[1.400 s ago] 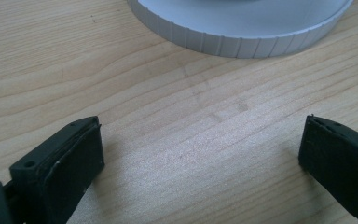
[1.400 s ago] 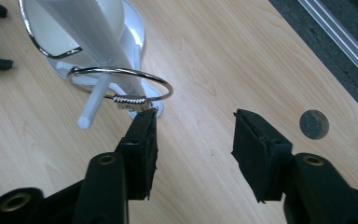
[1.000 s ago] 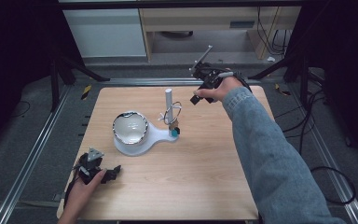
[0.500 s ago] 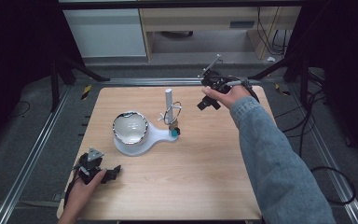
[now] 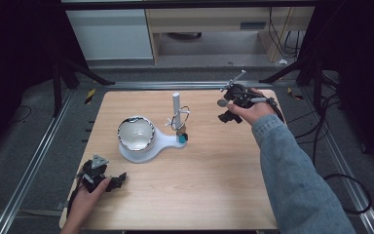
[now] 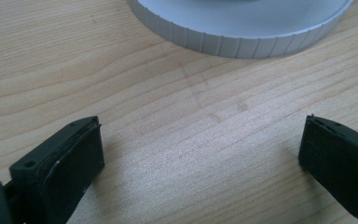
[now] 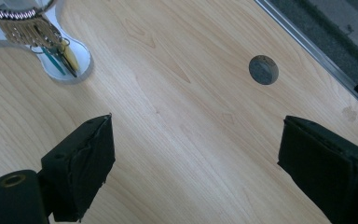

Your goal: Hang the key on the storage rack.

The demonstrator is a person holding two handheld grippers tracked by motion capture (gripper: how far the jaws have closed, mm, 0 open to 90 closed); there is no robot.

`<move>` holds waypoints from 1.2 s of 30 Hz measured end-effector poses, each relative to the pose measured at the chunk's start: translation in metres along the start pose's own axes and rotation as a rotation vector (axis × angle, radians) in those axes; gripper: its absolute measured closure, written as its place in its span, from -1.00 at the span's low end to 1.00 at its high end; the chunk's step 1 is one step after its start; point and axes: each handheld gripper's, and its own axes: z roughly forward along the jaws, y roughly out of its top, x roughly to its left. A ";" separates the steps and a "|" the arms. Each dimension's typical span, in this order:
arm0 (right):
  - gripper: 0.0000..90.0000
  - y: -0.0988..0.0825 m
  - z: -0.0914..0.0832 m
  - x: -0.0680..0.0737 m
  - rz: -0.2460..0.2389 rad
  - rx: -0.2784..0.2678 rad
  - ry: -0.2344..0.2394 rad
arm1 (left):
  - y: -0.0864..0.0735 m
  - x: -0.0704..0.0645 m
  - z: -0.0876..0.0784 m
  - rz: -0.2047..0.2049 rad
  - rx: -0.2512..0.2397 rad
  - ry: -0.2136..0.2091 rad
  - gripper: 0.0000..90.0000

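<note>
Hovering wide-jawed, the right gripper [image 5: 230, 111] nears a small grey disc [image 7: 263, 69] — nothing grasped yet; left gripper [image 5: 108, 181] rests open, empty.

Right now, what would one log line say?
left gripper: open, empty | right gripper: jaws just opening, empty | small grey disc: ahead on table

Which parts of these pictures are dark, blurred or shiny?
High view: the table is evenly lit, its surroundings nearly black, and the bowl shows glare. Left gripper view: the white base is soft. Right gripper view: the wood is sharp and the near pads are slightly blurred.
</note>
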 end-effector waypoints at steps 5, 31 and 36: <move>-0.76 -0.014 0.002 0.001 -0.033 -0.010 -0.026 | 0.000 0.000 0.000 -0.001 0.000 0.001 -1.00; -0.76 -0.092 0.037 0.015 0.003 -0.049 -0.034 | 0.000 0.000 0.000 -0.001 0.000 0.000 -1.00; -0.76 -0.104 0.044 0.020 0.012 -0.060 -0.024 | 0.000 -0.001 0.000 -0.001 0.000 0.000 -1.00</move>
